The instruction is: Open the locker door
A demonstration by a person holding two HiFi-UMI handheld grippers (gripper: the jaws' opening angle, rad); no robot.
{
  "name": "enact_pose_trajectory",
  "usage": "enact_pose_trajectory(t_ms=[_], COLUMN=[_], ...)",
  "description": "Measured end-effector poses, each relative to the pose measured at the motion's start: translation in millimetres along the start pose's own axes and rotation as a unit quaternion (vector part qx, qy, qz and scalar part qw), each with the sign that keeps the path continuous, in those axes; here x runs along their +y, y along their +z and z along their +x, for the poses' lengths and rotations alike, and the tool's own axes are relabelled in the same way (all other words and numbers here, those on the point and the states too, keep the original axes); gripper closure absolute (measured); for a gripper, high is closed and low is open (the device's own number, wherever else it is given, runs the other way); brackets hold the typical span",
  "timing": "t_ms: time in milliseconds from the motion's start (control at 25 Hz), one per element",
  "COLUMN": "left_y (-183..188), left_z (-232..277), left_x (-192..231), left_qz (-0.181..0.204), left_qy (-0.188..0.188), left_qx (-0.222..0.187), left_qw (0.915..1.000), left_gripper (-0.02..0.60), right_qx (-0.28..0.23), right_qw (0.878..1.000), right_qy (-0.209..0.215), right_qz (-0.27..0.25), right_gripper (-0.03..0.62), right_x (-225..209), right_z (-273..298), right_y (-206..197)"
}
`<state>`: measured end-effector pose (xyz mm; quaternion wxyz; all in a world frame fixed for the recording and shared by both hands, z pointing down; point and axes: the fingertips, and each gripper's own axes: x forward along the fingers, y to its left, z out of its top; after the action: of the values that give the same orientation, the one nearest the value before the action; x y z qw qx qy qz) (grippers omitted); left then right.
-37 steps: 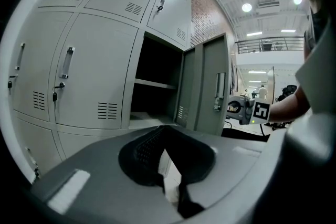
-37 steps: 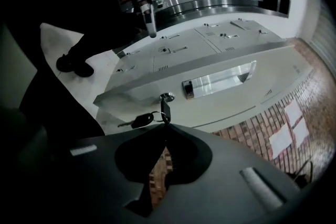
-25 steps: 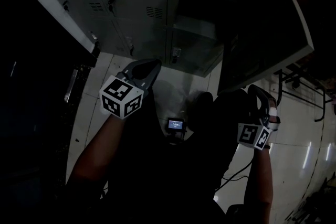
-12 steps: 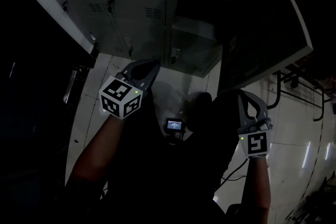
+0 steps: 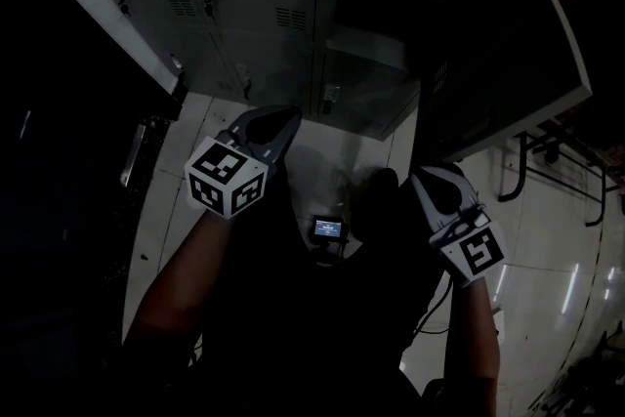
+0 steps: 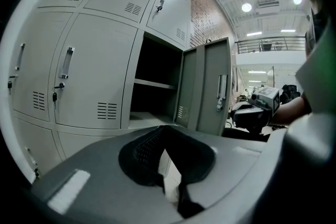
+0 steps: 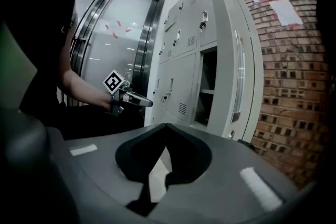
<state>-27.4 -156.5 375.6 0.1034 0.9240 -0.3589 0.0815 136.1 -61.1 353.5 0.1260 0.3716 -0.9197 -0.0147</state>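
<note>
The grey locker door stands swung wide open on the right, and the dark compartment with its shelf shows behind it. The left gripper view has the same door edge-on beside the open compartment. In the right gripper view the door faces me, its long handle showing. My left gripper hangs in front of the lower lockers, shut and holding nothing. My right gripper sits below the door's lower edge, apart from it, also shut and empty.
Closed grey lockers with handles and vents fill the wall left of the open one. A brick wall lies beyond the door. A small lit screen hangs at my chest. Pale floor tiles and a metal frame are on the right.
My right gripper has drawn left and back from the door's lower edge and has turned its marker cube. The left gripper and the door have stayed put.
</note>
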Motion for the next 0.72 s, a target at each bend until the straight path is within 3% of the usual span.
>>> enact_pose_trajectory(t_ms=[280,720], left_y=[-0.7,-1.2], left_z=[1.6,1.6], left_x=[-1.4,-1.4], left_qz=[0.004,0.005], left_qy=[-0.001,-0.001], left_qx=[0.005,0.006], left_qw=[1.0,1.0], left_gripper=[0.571,0.571], right_qx=[-0.02,-0.012], right_qw=[0.998,0.998], right_qy=[0.014,0.017], right_qz=[0.056,0.054], right_gripper=[0.592,0.592], right_x=[-7.0,-5.7], right_z=[-1.8,0.8], right_y=[-3.5,-6.3])
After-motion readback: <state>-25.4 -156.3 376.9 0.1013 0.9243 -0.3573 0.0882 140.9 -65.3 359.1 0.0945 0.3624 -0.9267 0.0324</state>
